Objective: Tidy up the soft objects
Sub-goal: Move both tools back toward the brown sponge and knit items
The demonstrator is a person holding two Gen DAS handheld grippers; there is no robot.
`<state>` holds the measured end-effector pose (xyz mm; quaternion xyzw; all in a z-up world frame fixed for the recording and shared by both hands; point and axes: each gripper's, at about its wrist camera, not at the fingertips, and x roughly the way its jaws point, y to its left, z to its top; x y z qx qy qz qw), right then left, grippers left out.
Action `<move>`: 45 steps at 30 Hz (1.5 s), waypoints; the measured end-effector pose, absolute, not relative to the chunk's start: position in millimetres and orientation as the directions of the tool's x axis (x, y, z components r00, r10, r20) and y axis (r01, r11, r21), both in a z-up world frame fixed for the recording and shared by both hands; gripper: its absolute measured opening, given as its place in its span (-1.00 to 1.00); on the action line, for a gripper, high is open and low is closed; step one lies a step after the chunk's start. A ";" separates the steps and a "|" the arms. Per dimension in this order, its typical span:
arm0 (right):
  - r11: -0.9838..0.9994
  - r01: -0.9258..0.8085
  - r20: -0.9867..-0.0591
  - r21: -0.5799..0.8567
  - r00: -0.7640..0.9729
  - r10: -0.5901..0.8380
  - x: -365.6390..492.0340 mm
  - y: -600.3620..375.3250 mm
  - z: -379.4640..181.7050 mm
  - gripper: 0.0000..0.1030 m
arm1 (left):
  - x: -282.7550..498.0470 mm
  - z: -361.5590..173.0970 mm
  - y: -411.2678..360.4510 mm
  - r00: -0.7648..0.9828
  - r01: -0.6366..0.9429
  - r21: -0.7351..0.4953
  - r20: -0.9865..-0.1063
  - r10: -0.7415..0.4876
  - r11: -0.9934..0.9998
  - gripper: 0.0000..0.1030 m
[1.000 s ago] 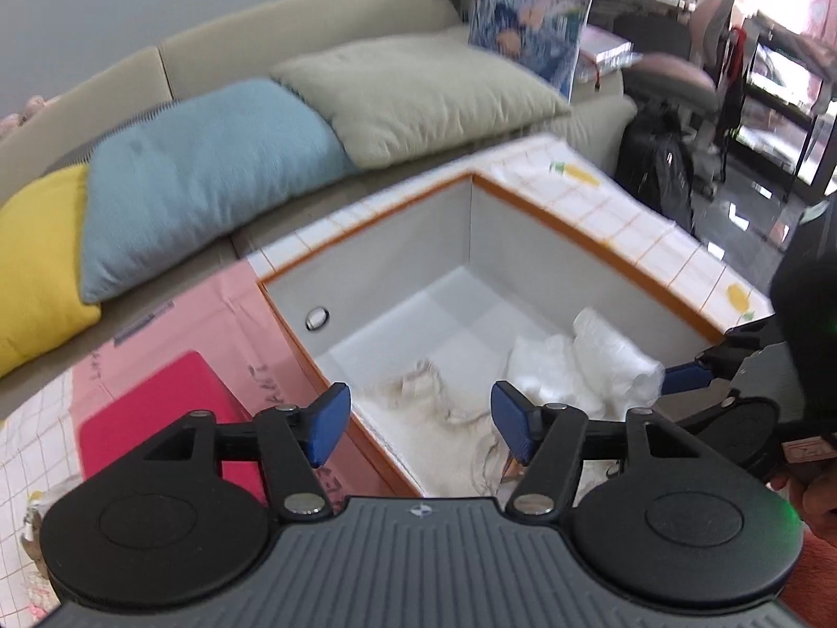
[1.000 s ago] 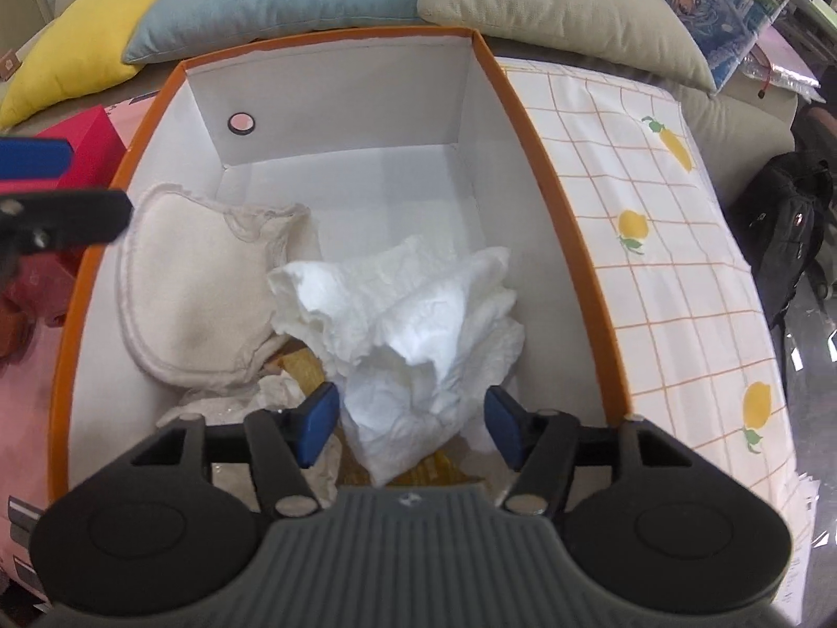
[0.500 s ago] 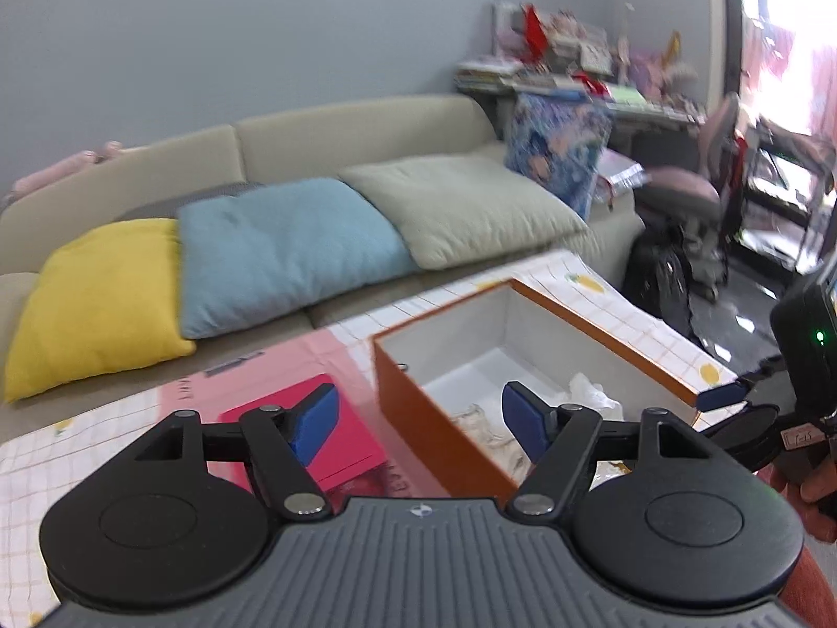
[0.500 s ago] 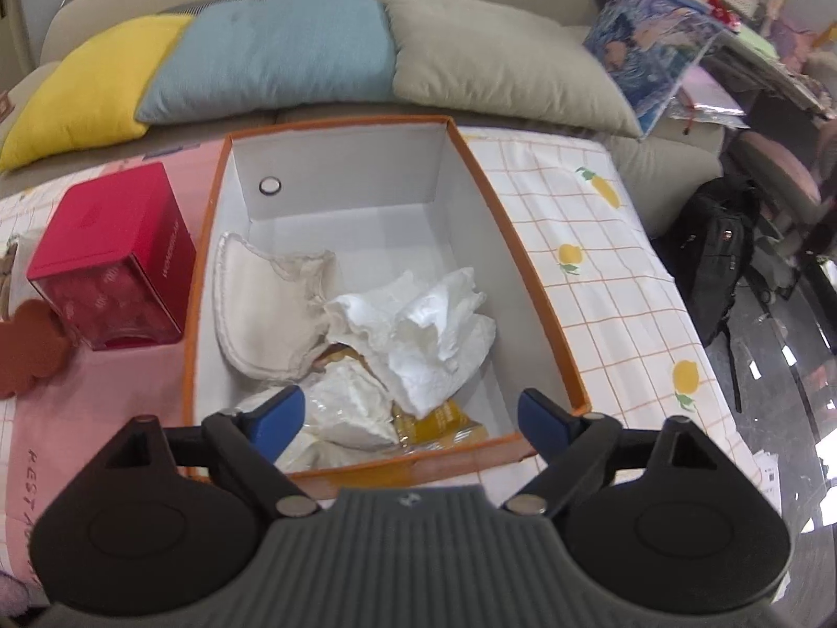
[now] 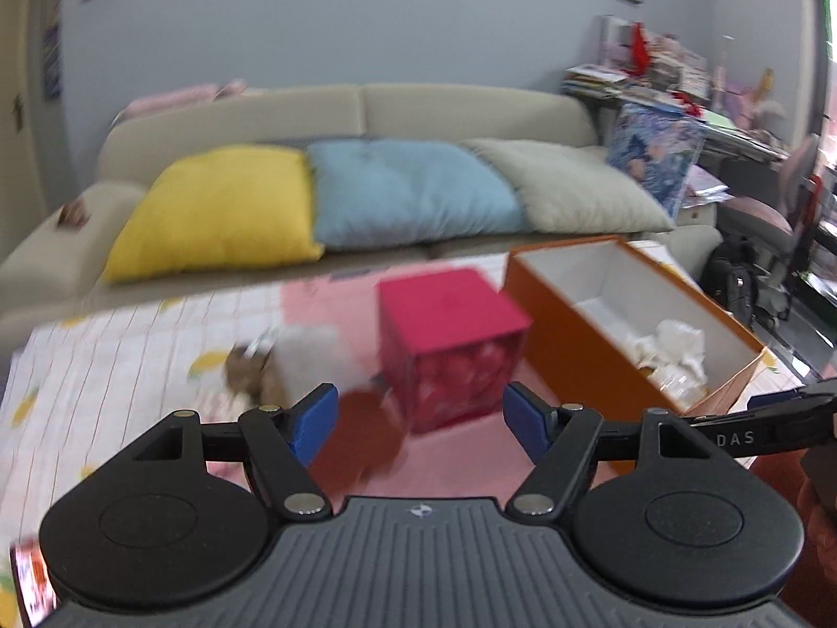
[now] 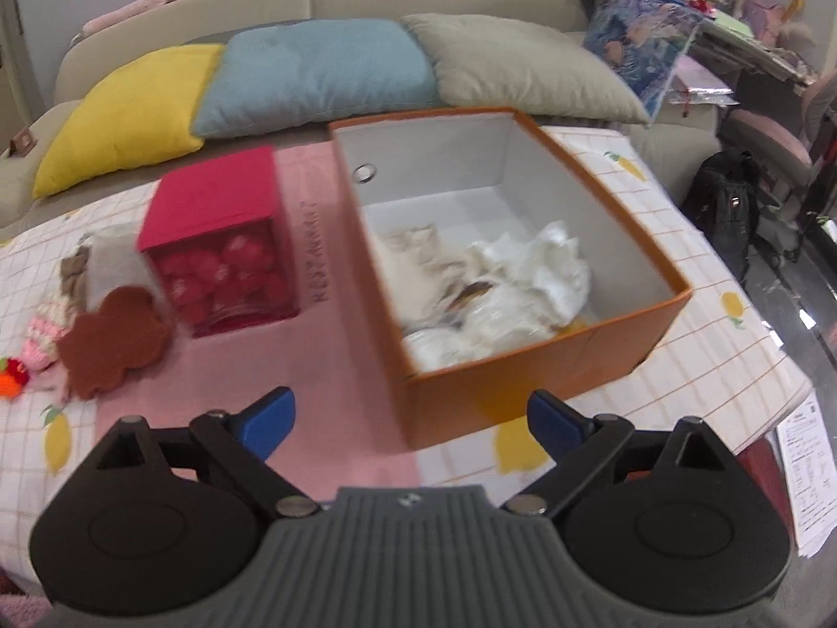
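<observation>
1. Step in hand, my read: between picks. Both grippers sit outside the orange box (image 6: pixel 549 366), nothing carried.
2. Left gripper (image 5: pixel 418 421): fingers spread wide, empty; red cube box (image 5: pixel 450 345) and brown felt piece (image 5: pixel 361 445) lie ahead of it.
3. Right gripper (image 6: pixel 410 421): jaws opening, nearly full spread, nothing between them; aimed at the box's near left corner.
4. Already in the box: crumpled white paper/cloth (image 6: pixel 544 272), a cream pad (image 6: pixel 413 256), some wrapped bits underneath.
5. Left out on the tablecloth (image 6: pixel 696 361), left of the cube: brown felt piece (image 6: pixel 112 348), pink knitted toy (image 6: pixel 44 335), orange item (image 6: pixel 10 382), blurry white cloth (image 6: pixel 112 261).
6. Next move likely: left gripper drops to the felt piece, fingers astride one edge, pinch, lift clear of the cube, carry to the box.
7. Flat felt: grip the edge, not the face.
</observation>
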<state>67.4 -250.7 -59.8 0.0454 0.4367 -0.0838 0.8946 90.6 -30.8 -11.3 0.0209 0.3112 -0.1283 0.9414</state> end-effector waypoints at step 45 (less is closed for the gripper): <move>0.973 -0.161 -0.781 0.163 0.582 0.227 139.6 -107.1 -107.9 0.60 | 123.4 -90.2 78.8 0.616 0.019 -0.225 -0.765 -0.188 0.974 0.56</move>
